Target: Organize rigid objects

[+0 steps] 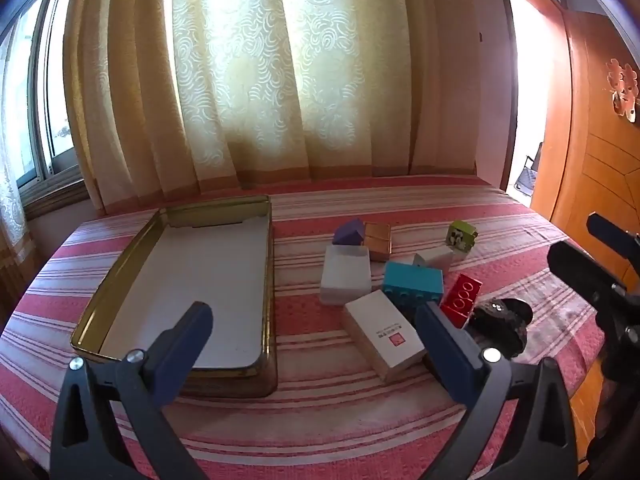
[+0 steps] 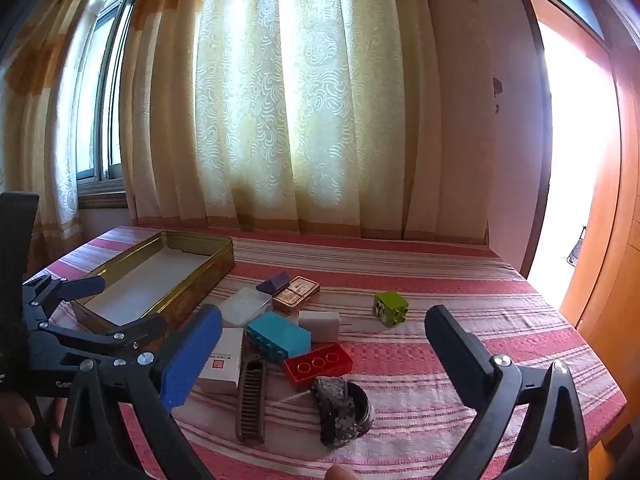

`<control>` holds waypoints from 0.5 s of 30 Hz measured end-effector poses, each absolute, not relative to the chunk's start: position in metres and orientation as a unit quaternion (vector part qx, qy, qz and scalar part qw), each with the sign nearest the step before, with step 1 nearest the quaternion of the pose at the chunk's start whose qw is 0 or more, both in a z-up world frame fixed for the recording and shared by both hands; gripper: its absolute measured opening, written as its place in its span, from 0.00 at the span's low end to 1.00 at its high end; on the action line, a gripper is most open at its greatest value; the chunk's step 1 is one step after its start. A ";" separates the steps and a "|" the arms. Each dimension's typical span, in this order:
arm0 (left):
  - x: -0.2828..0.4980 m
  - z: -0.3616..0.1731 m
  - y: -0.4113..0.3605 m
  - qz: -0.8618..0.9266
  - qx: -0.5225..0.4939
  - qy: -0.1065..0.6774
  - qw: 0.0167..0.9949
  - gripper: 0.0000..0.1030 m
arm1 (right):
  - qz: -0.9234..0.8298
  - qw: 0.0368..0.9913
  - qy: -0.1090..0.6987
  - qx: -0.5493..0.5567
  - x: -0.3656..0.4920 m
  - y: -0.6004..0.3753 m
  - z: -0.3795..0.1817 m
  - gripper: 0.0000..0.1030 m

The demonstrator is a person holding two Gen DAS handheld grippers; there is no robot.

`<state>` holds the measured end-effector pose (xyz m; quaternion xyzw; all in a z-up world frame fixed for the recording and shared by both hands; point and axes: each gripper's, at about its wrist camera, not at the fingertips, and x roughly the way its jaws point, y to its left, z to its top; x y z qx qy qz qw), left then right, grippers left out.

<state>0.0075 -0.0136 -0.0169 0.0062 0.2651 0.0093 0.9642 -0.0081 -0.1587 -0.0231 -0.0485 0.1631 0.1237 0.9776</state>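
Observation:
An empty gold tin tray lies at the left of the striped table. Right of it sits a cluster: a white carton, teal brick, red brick, translucent box, gold box, purple block, green cube, a white block. My left gripper is open above the tray's near right corner. My right gripper is open over the cluster.
A brown comb and a dark sequined ring lie near the front. Curtains hang behind the table. A wooden door stands at the right. The table's right edge is close.

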 end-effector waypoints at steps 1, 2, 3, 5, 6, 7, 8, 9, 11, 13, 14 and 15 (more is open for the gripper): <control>0.006 -0.014 -0.011 0.009 0.006 0.265 0.964 1.00 | 0.124 0.978 0.163 -0.048 -0.011 -0.159 -0.021 0.99; 0.006 -0.013 -0.011 0.009 0.007 0.263 0.965 1.00 | 0.125 0.977 0.164 -0.047 -0.012 -0.160 -0.019 0.99; 0.006 -0.013 -0.011 0.009 0.007 0.263 0.965 1.00 | 0.124 0.977 0.164 -0.049 -0.014 -0.158 -0.017 0.99; 0.007 -0.013 -0.011 0.008 0.008 0.264 0.965 1.00 | 0.124 0.977 0.164 -0.048 -0.014 -0.158 -0.017 0.99; 0.006 -0.012 -0.011 0.008 0.008 0.263 0.965 1.00 | 0.124 0.977 0.165 -0.048 -0.014 -0.158 -0.018 0.99; 0.007 -0.012 -0.011 0.008 0.008 0.264 0.965 1.00 | 0.124 0.977 0.166 -0.048 -0.014 -0.159 -0.019 0.99; 0.006 -0.013 -0.011 0.009 0.008 0.264 0.965 1.00 | 0.124 0.977 0.167 -0.048 -0.013 -0.159 -0.019 0.99; 0.007 -0.012 -0.011 0.009 0.008 0.264 0.964 1.00 | 0.123 0.977 0.168 -0.047 -0.013 -0.159 -0.020 0.99; 0.007 -0.012 -0.011 0.009 0.007 0.264 0.964 1.00 | 0.124 0.976 0.171 -0.046 -0.012 -0.160 -0.022 0.99; 0.007 -0.012 -0.011 0.009 0.008 0.264 0.964 1.00 | 0.124 0.976 0.171 -0.043 -0.013 -0.161 -0.022 0.99; 0.007 -0.012 -0.011 0.009 0.008 0.265 0.964 1.00 | 0.124 0.976 0.171 -0.043 -0.013 -0.162 -0.022 0.99; 0.007 -0.012 -0.011 0.009 0.008 0.265 0.964 1.00 | 0.124 0.977 0.171 -0.043 -0.013 -0.162 -0.022 0.99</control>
